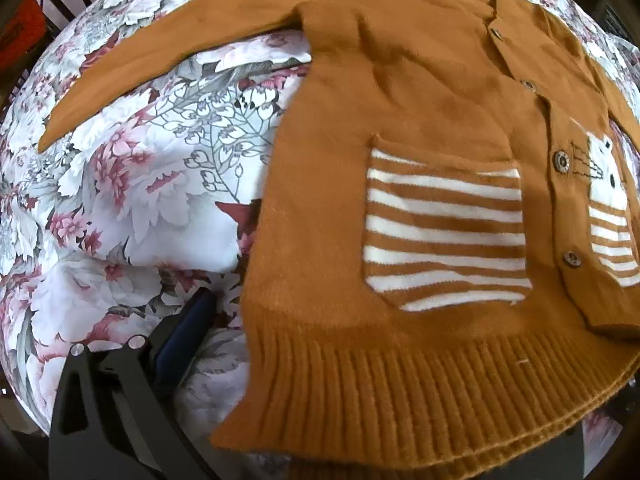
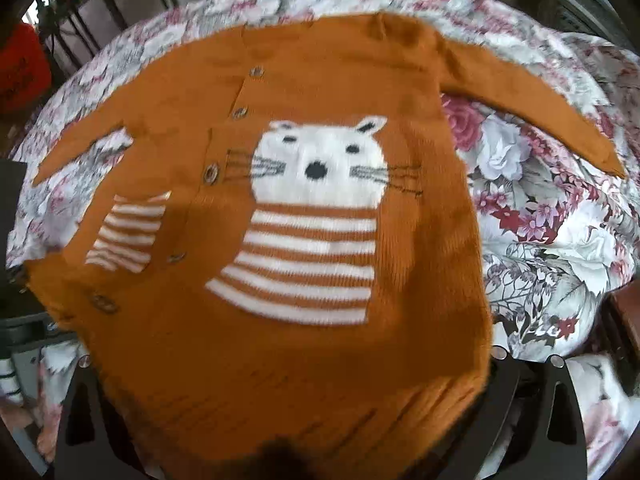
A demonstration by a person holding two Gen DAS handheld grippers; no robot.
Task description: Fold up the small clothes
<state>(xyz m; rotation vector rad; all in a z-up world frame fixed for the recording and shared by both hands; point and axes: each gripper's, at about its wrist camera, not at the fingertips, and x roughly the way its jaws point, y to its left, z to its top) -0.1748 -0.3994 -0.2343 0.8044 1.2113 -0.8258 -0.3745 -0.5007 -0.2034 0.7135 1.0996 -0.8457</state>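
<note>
A small orange-brown knit cardigan [image 1: 400, 92] lies spread face up on a floral cloth, both sleeves stretched out. It has buttons down the middle, a striped pocket [image 1: 446, 224] and a white cat motif [image 2: 320, 168]. In the left wrist view only my left finger [image 1: 184, 344] shows, beside the hem's left corner; the ribbed hem [image 1: 400, 392] covers where the other finger would be. In the right wrist view the cardigan [image 2: 280, 80] fills the frame and its hem [image 2: 300, 408] drapes over my right gripper, hiding the fingertips; only the finger bases [image 2: 556, 400] show.
The floral cloth [image 1: 132, 208] covers the whole surface around the cardigan. A red object [image 2: 20, 68] and dark metal bars [image 2: 80, 8] stand beyond the far left edge. A brown wooden piece [image 2: 628, 320] sits at the right edge.
</note>
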